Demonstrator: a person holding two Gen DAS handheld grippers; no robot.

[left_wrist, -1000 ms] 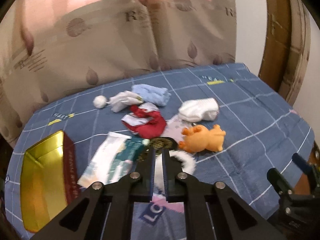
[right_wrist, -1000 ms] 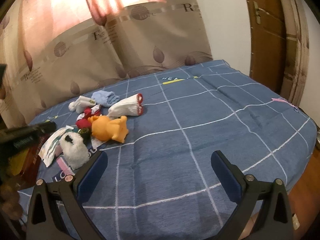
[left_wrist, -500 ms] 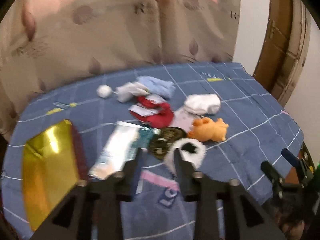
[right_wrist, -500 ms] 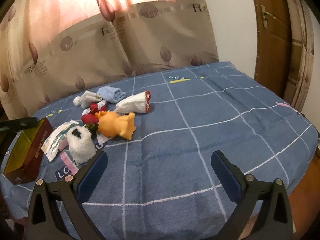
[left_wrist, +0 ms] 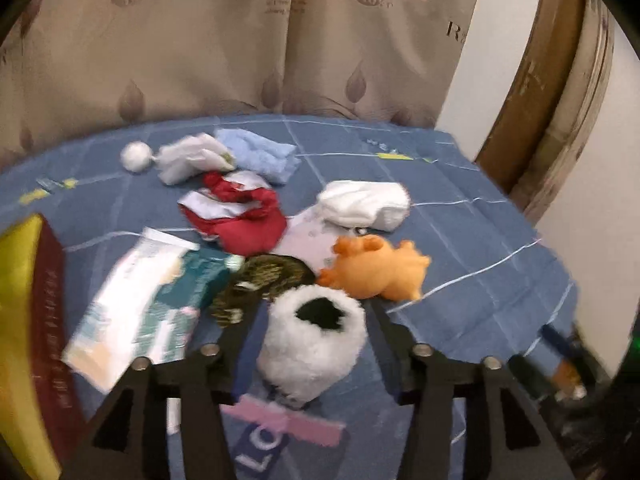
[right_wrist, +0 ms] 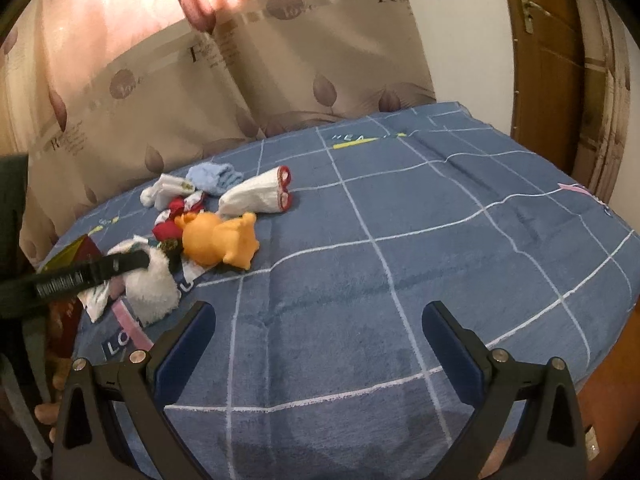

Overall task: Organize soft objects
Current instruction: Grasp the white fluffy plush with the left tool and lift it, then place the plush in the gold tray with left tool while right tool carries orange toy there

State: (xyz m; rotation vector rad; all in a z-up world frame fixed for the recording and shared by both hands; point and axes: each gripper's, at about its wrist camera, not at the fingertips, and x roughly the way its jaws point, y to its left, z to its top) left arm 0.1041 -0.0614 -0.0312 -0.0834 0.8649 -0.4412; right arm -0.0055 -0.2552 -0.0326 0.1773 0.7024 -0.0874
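Left gripper (left_wrist: 314, 320): jaws opening — fluffy white toy (left_wrist: 312, 344) between the fingers, not clearly pinched.
Right gripper (right_wrist: 320, 320): spread wide, empty, over bare blue bedspread (right_wrist: 440, 240).
Fluffy white toy: on the bedspread, just beside orange plush (left_wrist: 376, 268).
Box (left_wrist: 32, 320): far left — gold-lined, open.

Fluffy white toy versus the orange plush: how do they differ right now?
The fluffy white toy is shaggy with a black patch; the orange plush is smooth and plain orange. The white toy sits between the fingers of the left tongs, which are opening; the orange plush lies beyond them, outside the fingers. The white toy looks rounded, the orange plush has limbs. Both rest on the blue bedspread.
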